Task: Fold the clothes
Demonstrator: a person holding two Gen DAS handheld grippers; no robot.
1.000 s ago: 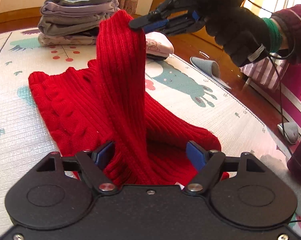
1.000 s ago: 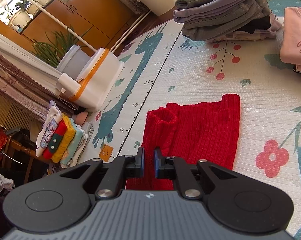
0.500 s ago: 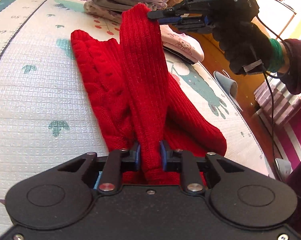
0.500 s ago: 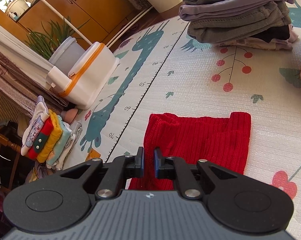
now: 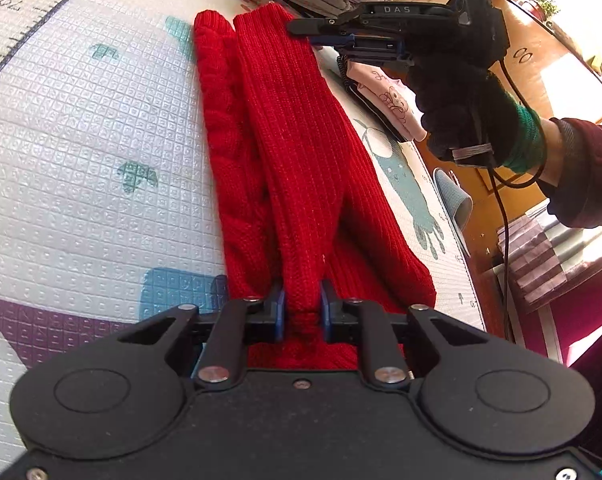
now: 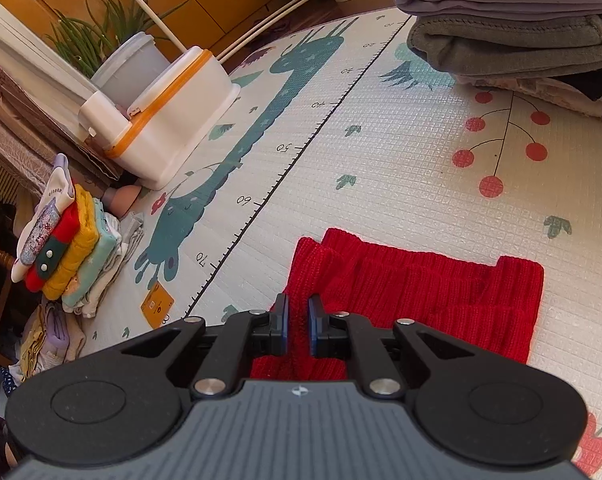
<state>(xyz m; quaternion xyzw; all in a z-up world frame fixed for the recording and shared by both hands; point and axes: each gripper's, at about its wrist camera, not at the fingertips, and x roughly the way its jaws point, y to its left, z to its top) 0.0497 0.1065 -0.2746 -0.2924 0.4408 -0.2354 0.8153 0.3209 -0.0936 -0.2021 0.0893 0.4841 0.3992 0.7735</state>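
Observation:
A red knit sweater (image 5: 301, 152) lies on the patterned play mat (image 5: 81, 128). My left gripper (image 5: 301, 306) is shut on the near end of a lifted fold of the sweater. My right gripper (image 5: 321, 36) is shut on the far end of the same fold, held low over the mat. In the right wrist view the right gripper (image 6: 297, 318) pinches the red knit, with the rest of the sweater (image 6: 421, 292) flat on the mat (image 6: 381, 160) beyond it.
A stack of folded grey clothes (image 6: 521, 28) sits at the mat's far end. A folded pink garment (image 5: 389, 100) lies under my right hand. A white and orange box (image 6: 161, 116) and a colourful pile of clothes (image 6: 69, 236) stand off the mat's edge.
The left gripper closed on the sweater's near end. Both grippers carried the lifted fold lower and across the sweater's body toward the left.

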